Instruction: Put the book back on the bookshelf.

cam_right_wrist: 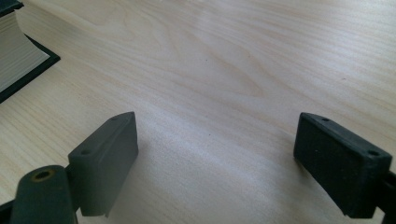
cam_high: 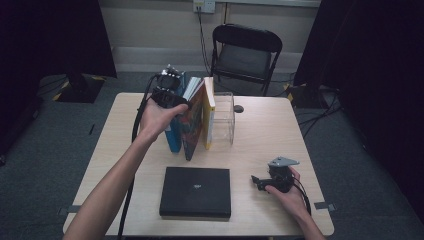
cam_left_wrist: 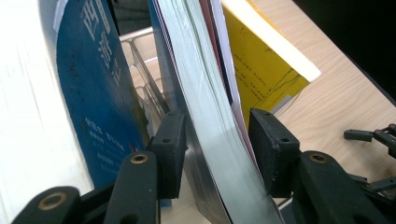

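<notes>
Three books stand upright in a row at the back of the table (cam_high: 270,130): a blue book (cam_high: 173,140), a book with an orange-red cover (cam_high: 192,125) and a yellow book (cam_high: 209,117). My left gripper (cam_high: 172,95) reaches in at their top from the left. In the left gripper view its jaws (cam_left_wrist: 219,135) are shut on the middle book (cam_left_wrist: 210,102), one pad on each cover, with the blue book (cam_left_wrist: 93,93) left and the yellow book (cam_left_wrist: 261,70) right. The held book leans. My right gripper (cam_high: 259,182) rests near the table's front right, open (cam_right_wrist: 215,140) over bare wood.
A clear plastic book stand (cam_high: 225,117) sits behind and right of the books. A black book (cam_high: 196,191) lies flat at the front middle; its corner (cam_right_wrist: 14,51) lies left of the right gripper. A folding chair (cam_high: 245,52) stands beyond the table. Dark curtains flank the room.
</notes>
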Action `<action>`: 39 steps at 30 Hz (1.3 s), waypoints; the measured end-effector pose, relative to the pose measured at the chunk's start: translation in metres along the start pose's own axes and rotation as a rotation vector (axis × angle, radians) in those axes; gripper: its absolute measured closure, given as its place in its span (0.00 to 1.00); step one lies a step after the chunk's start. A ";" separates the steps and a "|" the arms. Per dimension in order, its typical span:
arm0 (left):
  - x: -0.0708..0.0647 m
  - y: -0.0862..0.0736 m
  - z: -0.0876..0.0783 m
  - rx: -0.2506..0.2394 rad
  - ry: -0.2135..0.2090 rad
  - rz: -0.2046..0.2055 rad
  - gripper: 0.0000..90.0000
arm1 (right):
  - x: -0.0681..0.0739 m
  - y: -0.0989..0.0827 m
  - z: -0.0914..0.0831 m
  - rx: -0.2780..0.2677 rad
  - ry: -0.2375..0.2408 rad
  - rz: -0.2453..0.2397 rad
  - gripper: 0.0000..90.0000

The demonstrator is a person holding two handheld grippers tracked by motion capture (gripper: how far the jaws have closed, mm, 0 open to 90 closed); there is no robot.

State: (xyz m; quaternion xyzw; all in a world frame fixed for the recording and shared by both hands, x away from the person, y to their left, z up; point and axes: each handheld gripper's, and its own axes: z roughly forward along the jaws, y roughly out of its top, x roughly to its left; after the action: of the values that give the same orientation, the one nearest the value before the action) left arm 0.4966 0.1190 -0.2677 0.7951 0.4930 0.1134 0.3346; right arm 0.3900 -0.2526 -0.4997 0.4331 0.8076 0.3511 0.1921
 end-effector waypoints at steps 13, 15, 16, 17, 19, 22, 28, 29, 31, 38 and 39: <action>0.000 0.032 0.032 0.220 0.053 -0.118 0.64 | 0.000 0.000 0.000 0.002 0.002 -0.003 0.15; 0.001 0.033 0.038 0.245 0.065 -0.114 0.67 | 0.000 0.000 0.000 0.002 0.004 -0.003 0.15; 0.002 0.034 0.040 0.262 0.057 -0.118 0.66 | 0.000 0.000 0.000 0.001 0.004 -0.005 0.15; 0.001 0.034 0.041 0.270 0.053 -0.127 0.66 | 0.000 0.000 0.000 0.002 0.005 -0.004 0.15; 0.000 0.036 0.042 0.292 0.072 -0.112 0.67 | 0.000 0.000 0.000 0.002 0.005 -0.004 0.15; -0.003 0.038 0.042 0.308 0.094 -0.111 0.69 | 0.000 0.000 0.000 0.001 0.005 -0.005 0.15; -0.003 0.040 0.042 0.292 0.063 -0.173 0.56 | 0.000 0.000 0.000 0.001 0.005 -0.005 0.15; -0.004 0.041 0.041 0.286 0.067 -0.161 0.55 | 0.000 0.000 0.000 0.001 0.005 -0.005 0.15; -0.007 0.042 0.039 0.273 0.063 -0.159 0.51 | 0.000 0.000 0.000 0.001 0.005 -0.005 0.15; -0.006 0.038 0.043 0.291 0.086 -0.133 0.58 | 0.000 0.000 0.000 0.002 0.006 -0.005 0.15; -0.005 0.037 0.044 0.287 0.091 -0.131 0.58 | 0.000 0.000 0.000 0.001 0.005 -0.005 0.15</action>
State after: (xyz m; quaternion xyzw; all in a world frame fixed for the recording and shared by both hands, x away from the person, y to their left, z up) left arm 0.5427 0.0853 -0.2755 0.7950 0.5695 0.0558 0.2014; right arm 0.3898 -0.2523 -0.4997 0.4302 0.8095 0.3511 0.1907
